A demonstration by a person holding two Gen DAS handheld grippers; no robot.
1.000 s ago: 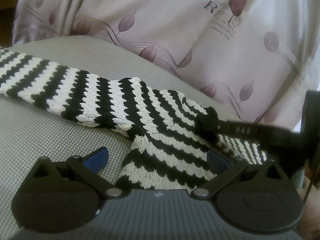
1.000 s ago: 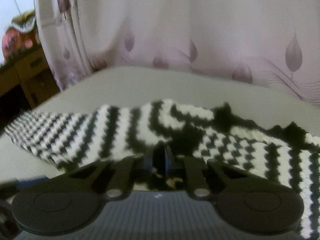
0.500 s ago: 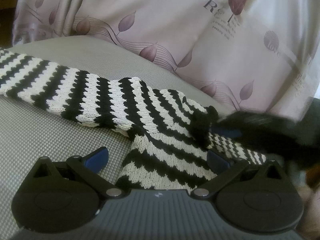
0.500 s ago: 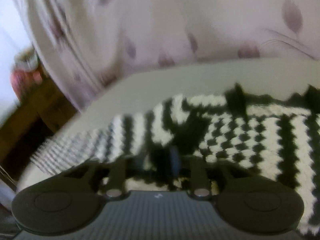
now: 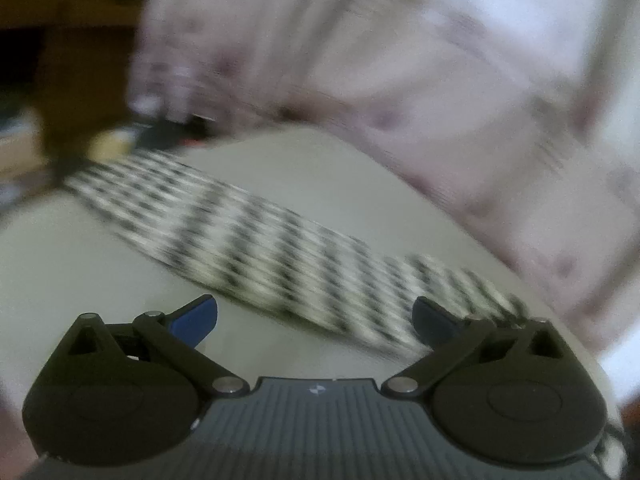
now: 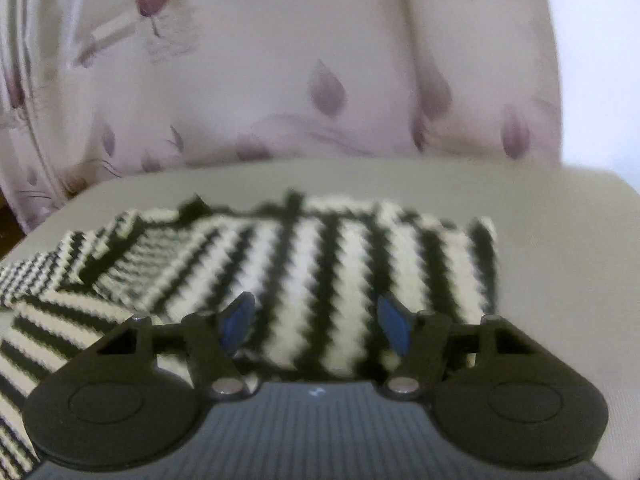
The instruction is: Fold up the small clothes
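The right gripper (image 6: 316, 322) stands with its blue-padded fingers (image 6: 237, 322) spread apart, nothing between them, just above the near edge of a black-and-white zigzag-striped knit garment (image 6: 328, 264). The garment lies on a pale grey cushioned surface (image 6: 560, 248); its right part is a flat panel with stripes running near to far, while its left part shows overlapping layers with stripes at other angles. Behind hangs a pale pink curtain (image 6: 280, 72) with mauve leaf prints.
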